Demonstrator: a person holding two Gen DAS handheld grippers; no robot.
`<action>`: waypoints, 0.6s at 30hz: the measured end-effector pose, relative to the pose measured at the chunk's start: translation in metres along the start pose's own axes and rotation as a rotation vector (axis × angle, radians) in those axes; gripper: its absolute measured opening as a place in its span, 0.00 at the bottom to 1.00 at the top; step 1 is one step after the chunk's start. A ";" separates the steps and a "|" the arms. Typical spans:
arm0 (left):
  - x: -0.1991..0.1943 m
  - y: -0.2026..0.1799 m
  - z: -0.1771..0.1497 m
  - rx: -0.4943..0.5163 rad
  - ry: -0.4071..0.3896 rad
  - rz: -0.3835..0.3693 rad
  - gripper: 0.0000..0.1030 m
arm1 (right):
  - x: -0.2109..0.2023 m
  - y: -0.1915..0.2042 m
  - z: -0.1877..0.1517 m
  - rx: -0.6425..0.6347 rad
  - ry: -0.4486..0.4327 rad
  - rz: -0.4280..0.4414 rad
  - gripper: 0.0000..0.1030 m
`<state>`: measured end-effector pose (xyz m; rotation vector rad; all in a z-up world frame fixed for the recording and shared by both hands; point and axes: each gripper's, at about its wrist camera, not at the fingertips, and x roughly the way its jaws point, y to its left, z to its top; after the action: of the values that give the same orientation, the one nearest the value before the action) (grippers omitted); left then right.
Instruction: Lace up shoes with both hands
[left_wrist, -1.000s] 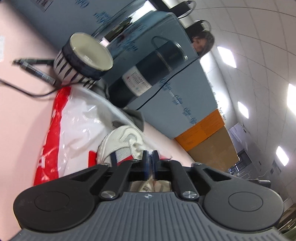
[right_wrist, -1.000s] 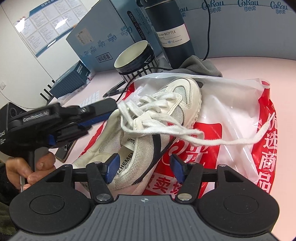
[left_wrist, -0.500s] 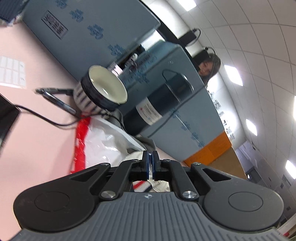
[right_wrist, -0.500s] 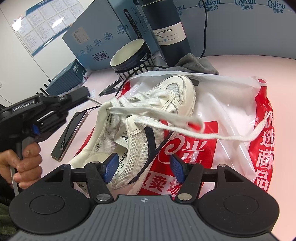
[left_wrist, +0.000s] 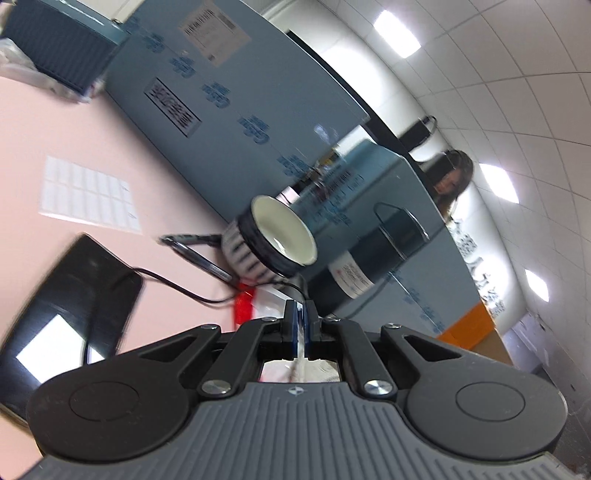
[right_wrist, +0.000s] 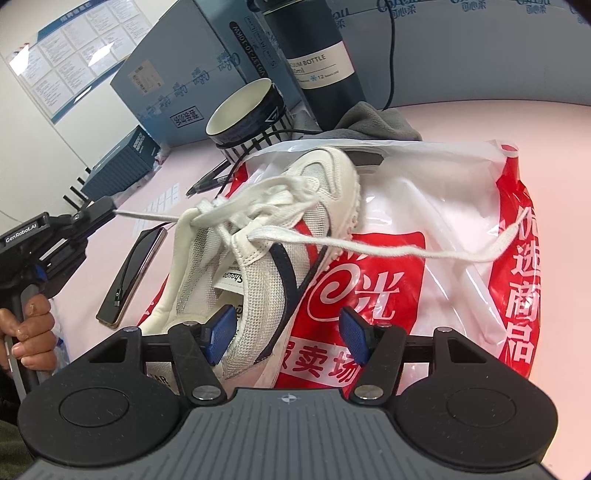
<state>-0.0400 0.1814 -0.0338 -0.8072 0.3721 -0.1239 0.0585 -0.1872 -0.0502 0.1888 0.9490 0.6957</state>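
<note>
**A:** Start at the left gripper (right_wrist: 110, 208). What are its fingers doing?

**B:** They are clenched on the thin white cotton shoelace (right_wrist: 147, 215). In the right wrist view the lace runs taut from the black fingertips across to the top eyelets. In the left wrist view the blue pads (left_wrist: 293, 325) are pressed together with a sliver of white between them.

**A:** And the right gripper (right_wrist: 288, 334)?

**B:** Released. Its blue pads stand apart with nothing between them, hovering over the heel end of the white mesh sneaker with the navy stripe (right_wrist: 258, 258). They do not appear to touch it.

**A:** Where does the shoe lie?

**B:** On its side on a red-and-white plastic shopping bag (right_wrist: 424, 266) spread on the pale pink tabletop (right_wrist: 461, 122). The other lace end (right_wrist: 406, 253) trails loose from the right-hand eyelet across the bag.

**A:** What is round about?

**B:** A black smartphone (right_wrist: 131, 277) with a cable lies just beside the shoe. Behind it stand a striped black-and-white ceramic cup (right_wrist: 247, 114), a dark blue vacuum bottle (right_wrist: 314, 62) and blue cardboard boxes (right_wrist: 184, 70).

**A:** So which step is this?

**B:** I judge it to be drawing the left lace tight through its eyelet. The crossings bunch near the tongue, so the lacing looks well along but not tied.

**A:** And next?

**B:** Probably the right fingers must go to the loose end on the bag and close on it, while the left hand holds its tension, so the two ends can be crossed.
</note>
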 end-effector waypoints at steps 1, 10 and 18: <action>-0.002 0.003 0.001 -0.003 -0.004 0.011 0.02 | 0.000 0.000 0.000 0.004 -0.002 -0.003 0.57; -0.026 0.022 0.004 -0.027 -0.028 0.112 0.02 | 0.002 0.004 -0.005 0.043 -0.019 -0.048 0.57; -0.051 0.045 0.004 -0.071 -0.052 0.227 0.03 | 0.004 0.003 -0.006 0.073 -0.025 -0.069 0.59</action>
<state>-0.0871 0.2276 -0.0502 -0.8314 0.4185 0.1224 0.0541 -0.1829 -0.0553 0.2278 0.9536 0.5949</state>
